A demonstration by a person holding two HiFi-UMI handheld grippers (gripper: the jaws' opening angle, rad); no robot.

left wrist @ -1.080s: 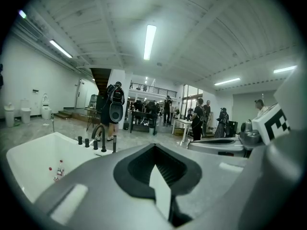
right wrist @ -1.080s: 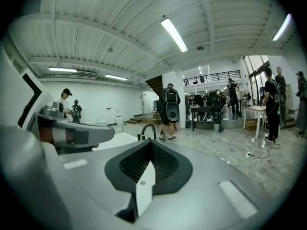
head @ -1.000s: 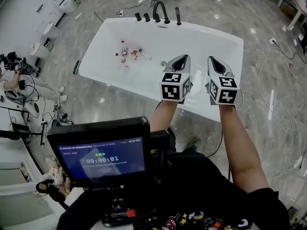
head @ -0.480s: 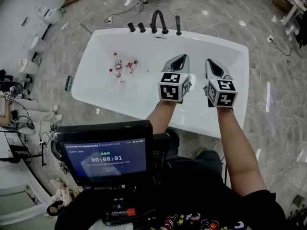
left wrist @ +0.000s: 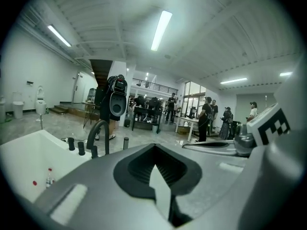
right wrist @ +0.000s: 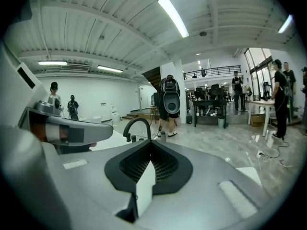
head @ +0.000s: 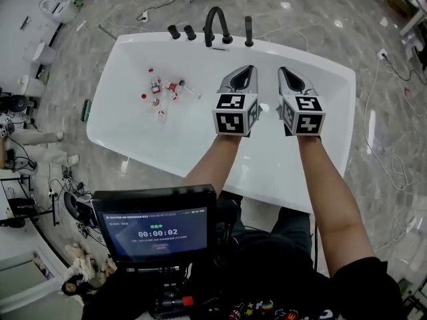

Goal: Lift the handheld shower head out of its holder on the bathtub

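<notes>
The handheld shower head (head: pixel 248 31) is a slim black stick standing upright in its holder on the far rim of the white bathtub (head: pixel 127 122), just right of the arched black faucet (head: pixel 215 24). It also shows as a short dark post (left wrist: pixel 125 143) in the left gripper view and beside the faucet (right wrist: pixel 163 136) in the right gripper view. My left gripper (head: pixel 245 69) and right gripper (head: pixel 285 71) hover side by side over the tub, both shut and empty, pointing toward the faucet end and well short of it.
Two black knobs (head: pixel 181 32) stand left of the faucet. Several small bottles with red caps (head: pixel 163 89) lie in the tub's left part. Cables (head: pixel 390 159) trail on the marble floor to the right. People stand in the room beyond.
The view has shifted closer over the tub. Both grippers have moved forward toward the faucet end, still shut and side by side.
</notes>
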